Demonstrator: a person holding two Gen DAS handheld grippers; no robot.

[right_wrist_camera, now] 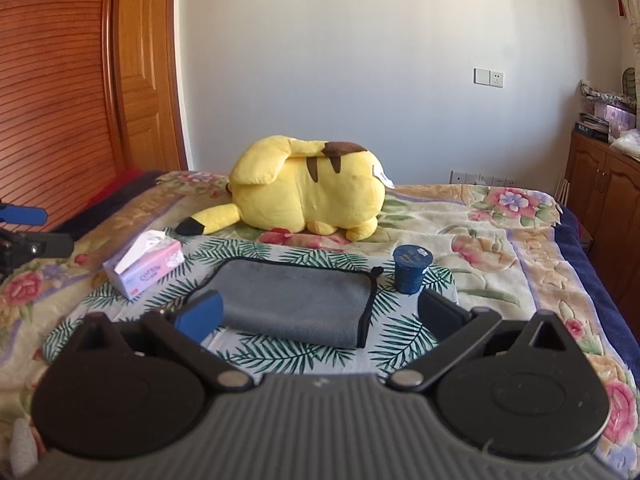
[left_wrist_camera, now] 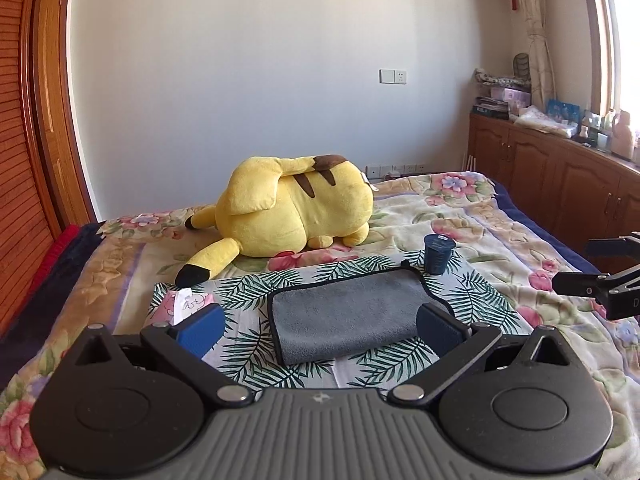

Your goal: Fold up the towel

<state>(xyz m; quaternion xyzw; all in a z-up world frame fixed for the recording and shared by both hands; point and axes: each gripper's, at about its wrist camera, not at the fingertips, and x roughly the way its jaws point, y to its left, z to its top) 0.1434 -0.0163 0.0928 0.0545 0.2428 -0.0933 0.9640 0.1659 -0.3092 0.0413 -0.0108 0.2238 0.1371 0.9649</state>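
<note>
A grey towel (left_wrist_camera: 344, 316) with a black hem lies folded on a leaf-print cloth (left_wrist_camera: 248, 288) on the bed. It also shows in the right wrist view (right_wrist_camera: 296, 300). My left gripper (left_wrist_camera: 320, 330) is open and empty, its blue pads wide apart just short of the towel's near edge. My right gripper (right_wrist_camera: 320, 314) is open and empty, held near the towel's near edge. The right gripper's fingers (left_wrist_camera: 580, 284) show at the right edge of the left wrist view. The left gripper's fingers (right_wrist_camera: 24, 214) show at the left edge of the right wrist view.
A yellow plush toy (right_wrist_camera: 308, 196) lies behind the towel. A dark blue cup (right_wrist_camera: 412, 268) stands at the towel's far right corner. A tissue box (right_wrist_camera: 146, 270) sits left of the towel. Wooden cabinets (left_wrist_camera: 560, 184) run along the right; a wooden wardrobe (right_wrist_camera: 60, 80) stands left.
</note>
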